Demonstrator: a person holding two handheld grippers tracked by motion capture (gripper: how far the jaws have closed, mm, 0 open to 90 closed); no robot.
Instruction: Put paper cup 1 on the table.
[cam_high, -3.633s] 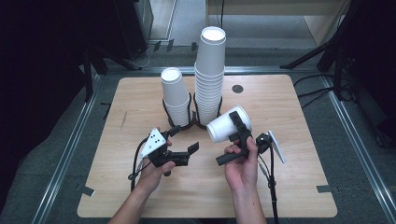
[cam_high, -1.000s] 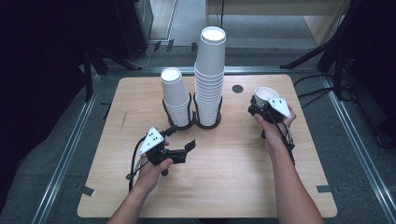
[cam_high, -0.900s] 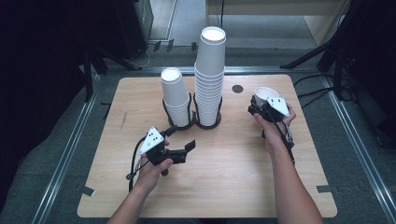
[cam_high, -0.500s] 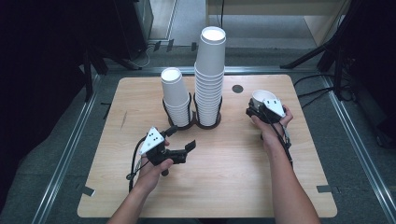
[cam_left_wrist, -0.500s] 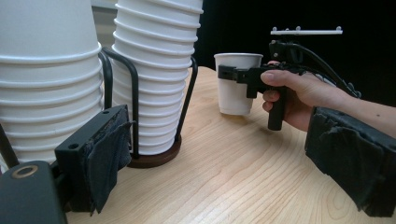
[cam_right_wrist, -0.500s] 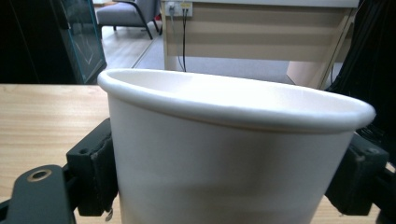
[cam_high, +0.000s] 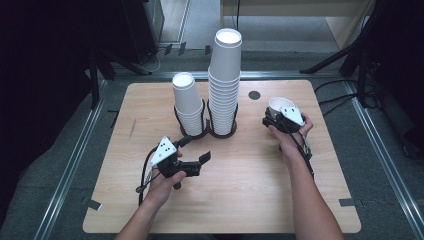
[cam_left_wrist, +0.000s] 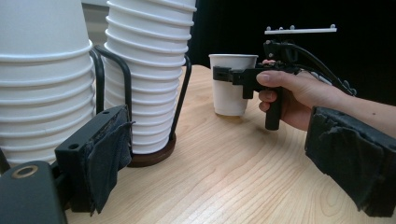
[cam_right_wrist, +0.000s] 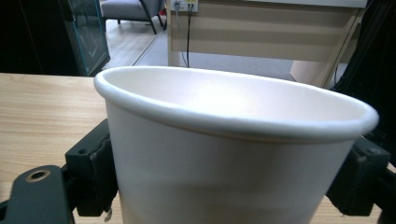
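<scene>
A single white paper cup (cam_high: 278, 103) stands upright on the right side of the wooden table (cam_high: 240, 200). My right gripper (cam_high: 274, 114) has a jaw on each side of the cup (cam_right_wrist: 229, 154), the pads still touching its wall. These jaws have just been opening a little with the cup between them. The left gripper view shows this cup (cam_left_wrist: 228, 93) and the right gripper (cam_left_wrist: 229, 76) across the table. My left gripper (cam_high: 196, 150) rests open and holds nothing, in front of the two cup stacks, with its pads (cam_left_wrist: 109, 154) wide apart.
A short stack of white cups (cam_high: 186, 102) and a tall stack (cam_high: 225, 75) sit in a black wire holder (cam_high: 207, 131) at the table's middle back. A dark round hole (cam_high: 254, 94) lies behind the right hand. Metal rails run along both table sides.
The right hand carried the cup, then tilted near the stacks, to the table's right side and stood it upright. Over the last second it barely shifted. The left hand kept still.
</scene>
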